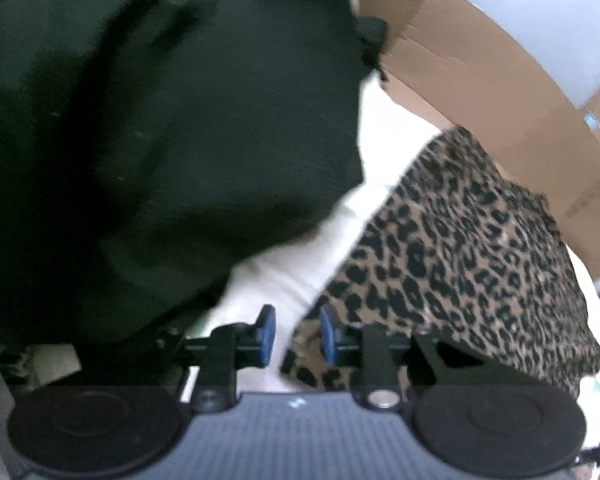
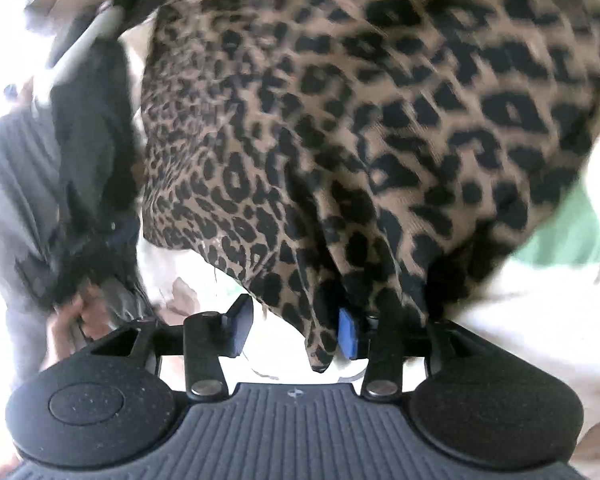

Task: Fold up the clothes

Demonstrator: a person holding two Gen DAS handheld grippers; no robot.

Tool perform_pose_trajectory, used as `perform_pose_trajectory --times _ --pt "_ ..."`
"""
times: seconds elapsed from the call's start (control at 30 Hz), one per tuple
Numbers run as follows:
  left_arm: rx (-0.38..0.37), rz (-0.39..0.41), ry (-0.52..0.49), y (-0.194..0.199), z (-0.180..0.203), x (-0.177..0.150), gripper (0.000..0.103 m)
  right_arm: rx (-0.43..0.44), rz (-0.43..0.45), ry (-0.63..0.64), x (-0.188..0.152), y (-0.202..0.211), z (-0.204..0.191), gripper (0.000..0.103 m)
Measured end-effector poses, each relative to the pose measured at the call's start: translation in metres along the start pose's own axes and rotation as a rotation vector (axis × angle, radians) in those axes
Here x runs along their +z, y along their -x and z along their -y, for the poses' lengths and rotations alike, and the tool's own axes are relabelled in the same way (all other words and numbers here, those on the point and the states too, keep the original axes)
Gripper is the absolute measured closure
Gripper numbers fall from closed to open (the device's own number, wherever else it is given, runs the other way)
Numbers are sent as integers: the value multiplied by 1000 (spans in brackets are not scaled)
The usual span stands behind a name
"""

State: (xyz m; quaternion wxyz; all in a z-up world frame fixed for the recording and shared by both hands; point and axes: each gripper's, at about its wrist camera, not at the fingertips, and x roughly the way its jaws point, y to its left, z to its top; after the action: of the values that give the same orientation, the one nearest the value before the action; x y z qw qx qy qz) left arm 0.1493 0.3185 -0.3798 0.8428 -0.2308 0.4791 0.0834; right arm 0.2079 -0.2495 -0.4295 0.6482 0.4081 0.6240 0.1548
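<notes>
A leopard-print garment [image 2: 340,120] fills the right wrist view, lifted and draped. One fold of it hangs over the right blue pad [image 2: 348,334] and a tip dangles into the gap. My right gripper [image 2: 294,330] is open; its left finger stands off the cloth. In the left wrist view the same leopard-print garment [image 1: 460,248] lies on the right, and a large black garment [image 1: 160,140] covers the left, both on a white surface [image 1: 300,272]. My left gripper [image 1: 297,336] is open with a narrow gap. The leopard hem lies just beyond its right pad, apart from both pads.
A cardboard box [image 1: 480,80] stands behind the clothes at the upper right. A green cloth [image 2: 568,232] lies under the leopard garment at the right. A dark grey and black garment [image 2: 80,152] hangs at the left, with a hand [image 2: 66,320] below it.
</notes>
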Motion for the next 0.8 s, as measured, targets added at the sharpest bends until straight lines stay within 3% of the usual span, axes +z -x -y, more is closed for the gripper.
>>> perform_pose_trajectory --times 0.13,0.23,0.27,0.37,0.4,0.47,0.53,0.57,0.6,0.8 --pt "57 -22 -114 -11 11 -12 47 5 6 -48 -4 -5 11 57" --pt "84 -9 -169 -17 15 -22 48 -13 7 -45 -4 -6 13 77" --pt "93 -6 -176 -17 17 -23 48 -34 1 -33 -3 -7 13 90" --pt "117 -6 -211 -20 23 -27 48 -27 -10 -16 -2 -10 10 98" --pt "123 -4 -203 -20 21 -27 50 -29 -14 -5 0 -10 7 100" --pt "136 3 -171 -18 17 -26 71 -44 -8 45 0 -7 3 101" --pt "144 8 -139 -16 10 -25 83 -59 2 67 2 -3 1 101" --pt "144 8 -133 -15 9 -24 99 -67 7 78 3 -1 0 101" --pt "143 5 -136 -14 10 -24 103 -70 5 85 3 2 1 101" --pt "193 61 -123 2 10 -15 103 -81 -9 112 1 1 -4 101"
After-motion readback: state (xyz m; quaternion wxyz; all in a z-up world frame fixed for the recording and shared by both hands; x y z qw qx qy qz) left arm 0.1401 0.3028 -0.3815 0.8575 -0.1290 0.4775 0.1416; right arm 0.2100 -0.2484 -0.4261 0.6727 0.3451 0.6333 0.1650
